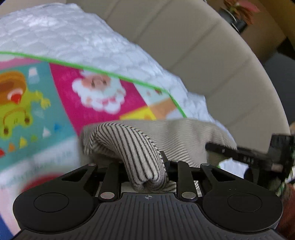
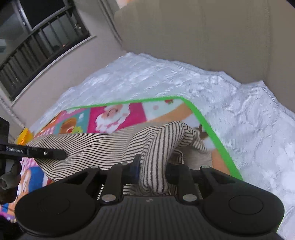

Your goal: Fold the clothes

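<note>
A cream garment with thin black stripes (image 1: 129, 144) lies on a colourful cartoon mat (image 1: 92, 96) edged in green. My left gripper (image 1: 145, 164) is shut on a bunched fold of it, which rises between the jaws and hides the fingertips. In the right wrist view the same striped garment (image 2: 103, 147) spreads to the left over the mat (image 2: 119, 116). My right gripper (image 2: 153, 168) is shut on another raised fold near the mat's green corner. Each view shows the other gripper pinching the cloth: the right gripper (image 1: 248, 158) and the left gripper (image 2: 46, 154).
The mat rests on a white quilted cover (image 2: 239, 120) over a beige sofa, with the backrest (image 1: 202, 46) close behind. A barred window (image 2: 36, 46) is at the far left, a yellow object (image 2: 23, 137) by the mat's left end, and a plant (image 1: 239, 11) beyond the sofa.
</note>
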Demonstrator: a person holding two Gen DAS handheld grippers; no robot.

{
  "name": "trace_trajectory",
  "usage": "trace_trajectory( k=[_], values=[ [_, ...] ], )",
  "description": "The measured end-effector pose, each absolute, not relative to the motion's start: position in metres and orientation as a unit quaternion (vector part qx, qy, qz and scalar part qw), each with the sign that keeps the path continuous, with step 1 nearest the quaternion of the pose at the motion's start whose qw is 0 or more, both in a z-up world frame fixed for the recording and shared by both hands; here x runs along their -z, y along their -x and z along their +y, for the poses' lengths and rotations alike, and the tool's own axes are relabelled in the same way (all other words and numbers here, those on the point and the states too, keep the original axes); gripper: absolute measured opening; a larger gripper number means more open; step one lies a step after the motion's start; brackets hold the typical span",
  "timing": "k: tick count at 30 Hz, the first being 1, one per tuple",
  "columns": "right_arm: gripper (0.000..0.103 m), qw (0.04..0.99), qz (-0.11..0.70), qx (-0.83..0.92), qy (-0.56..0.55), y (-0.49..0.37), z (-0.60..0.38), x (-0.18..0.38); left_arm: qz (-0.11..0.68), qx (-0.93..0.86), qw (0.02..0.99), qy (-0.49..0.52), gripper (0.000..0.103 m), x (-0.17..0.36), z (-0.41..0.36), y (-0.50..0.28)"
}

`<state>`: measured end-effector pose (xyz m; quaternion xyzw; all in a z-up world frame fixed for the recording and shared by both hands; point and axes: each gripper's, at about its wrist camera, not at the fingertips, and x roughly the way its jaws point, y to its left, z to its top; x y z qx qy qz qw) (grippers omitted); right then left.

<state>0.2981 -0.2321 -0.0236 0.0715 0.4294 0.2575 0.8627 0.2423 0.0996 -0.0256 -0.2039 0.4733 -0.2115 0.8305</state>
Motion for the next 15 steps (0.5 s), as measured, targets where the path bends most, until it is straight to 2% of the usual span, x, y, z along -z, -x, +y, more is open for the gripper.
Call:
trace_trajectory(
  k=[8, 12, 14, 15],
  values=[
    [0.020, 0.844, 0.464, -0.264, -0.049, -0.246, -0.243, 0.037, 0.517, 0.210, 0.810, 0.180, 0.025, 0.047, 0.089, -0.189],
    [0.020, 0.844, 0.474, -0.250, -0.008, -0.231, -0.242, 0.058, 0.551, 0.190, 0.798, 0.155, 0.028, 0.066, 0.082, -0.174],
    [0.024, 0.841, 0.487, -0.234, 0.012, -0.230, -0.241, 0.073, 0.572, 0.171, 0.790, 0.136, 0.035, 0.077, 0.077, -0.169],
    [0.032, 0.844, 0.485, -0.229, 0.017, -0.229, -0.242, 0.075, 0.577, 0.162, 0.791, 0.122, 0.038, 0.080, 0.074, -0.165]
  ],
)
